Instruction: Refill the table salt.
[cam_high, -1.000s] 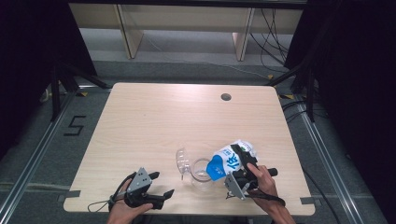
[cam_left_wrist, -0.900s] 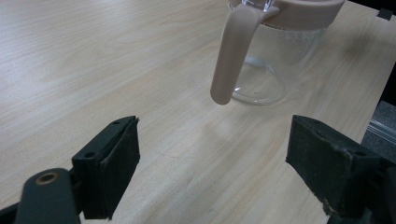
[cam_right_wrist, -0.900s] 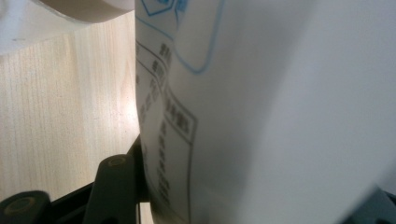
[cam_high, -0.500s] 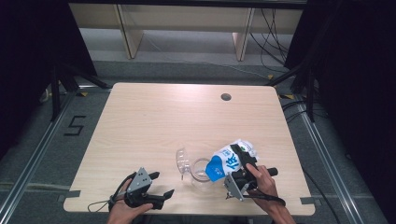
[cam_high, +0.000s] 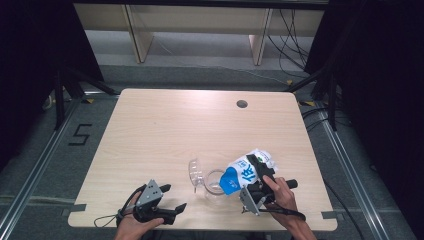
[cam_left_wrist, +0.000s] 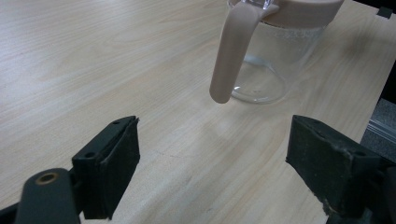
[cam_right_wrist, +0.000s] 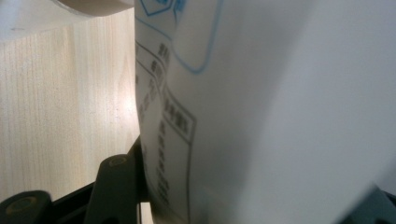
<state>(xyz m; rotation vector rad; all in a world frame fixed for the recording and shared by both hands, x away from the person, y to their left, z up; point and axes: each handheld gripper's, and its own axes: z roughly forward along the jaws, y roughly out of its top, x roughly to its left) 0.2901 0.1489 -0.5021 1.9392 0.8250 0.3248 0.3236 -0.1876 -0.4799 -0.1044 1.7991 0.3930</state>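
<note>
A light wooden table fills the high view, with a person's two hands entering from the 6 o'clock edge. The right gripper, near the table's 5 o'clock corner, has its black jaws clamped on a white and blue printed refill pouch, which is tilted so its blue end leans toward 9 o'clock over the rim of a clear glass jug with a beige collar and handle. In the right gripper view the white pouch sits pressed between the jaws, its small print blurred. The jug stands upright on the table, just beside the pouch, with its lid flipped up toward 10 o'clock. The left gripper rests near 7 o'clock, jaws spread wide and empty, pointing at the jug from well apart.
</note>
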